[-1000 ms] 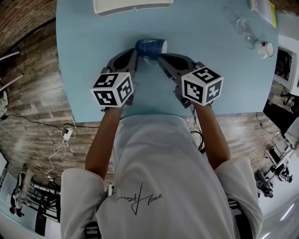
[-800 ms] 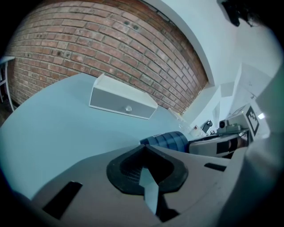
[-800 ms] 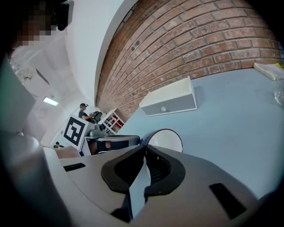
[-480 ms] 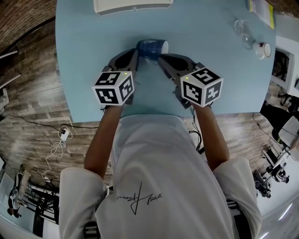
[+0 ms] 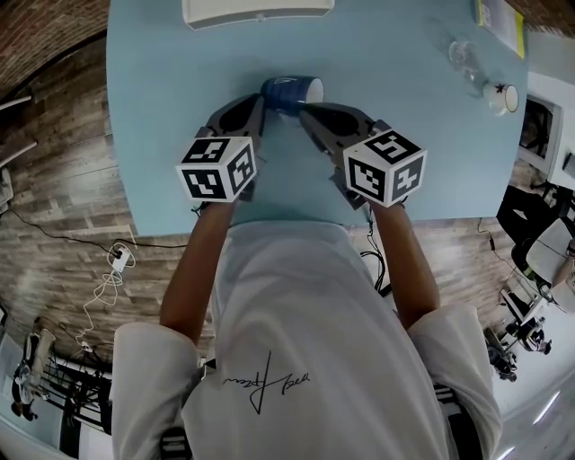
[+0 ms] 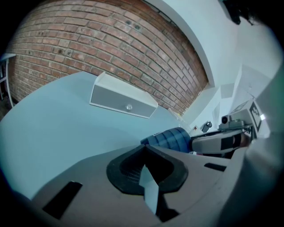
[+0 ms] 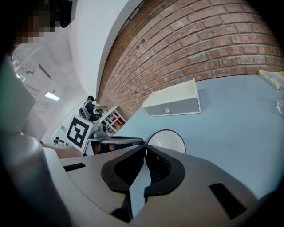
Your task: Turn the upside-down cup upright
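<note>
left claw [image 5: 261, 106], right claw [image 5: 304, 112] closed | flanking cup [image 5: 292, 90], perhaps touching

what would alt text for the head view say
A blue cup lies on its side on a light blue table, the tips of the left gripper and right gripper close at either side. A white box sits at the far edge.

Light-blue table [image 5: 162, 108] on a wood-plank floor [image 5: 63, 207]; a white box [image 5: 256, 11] stands at its far edge. Beyond, a curved brick wall [image 6: 88, 48] meets white plaster [image 6: 199, 31].
</note>
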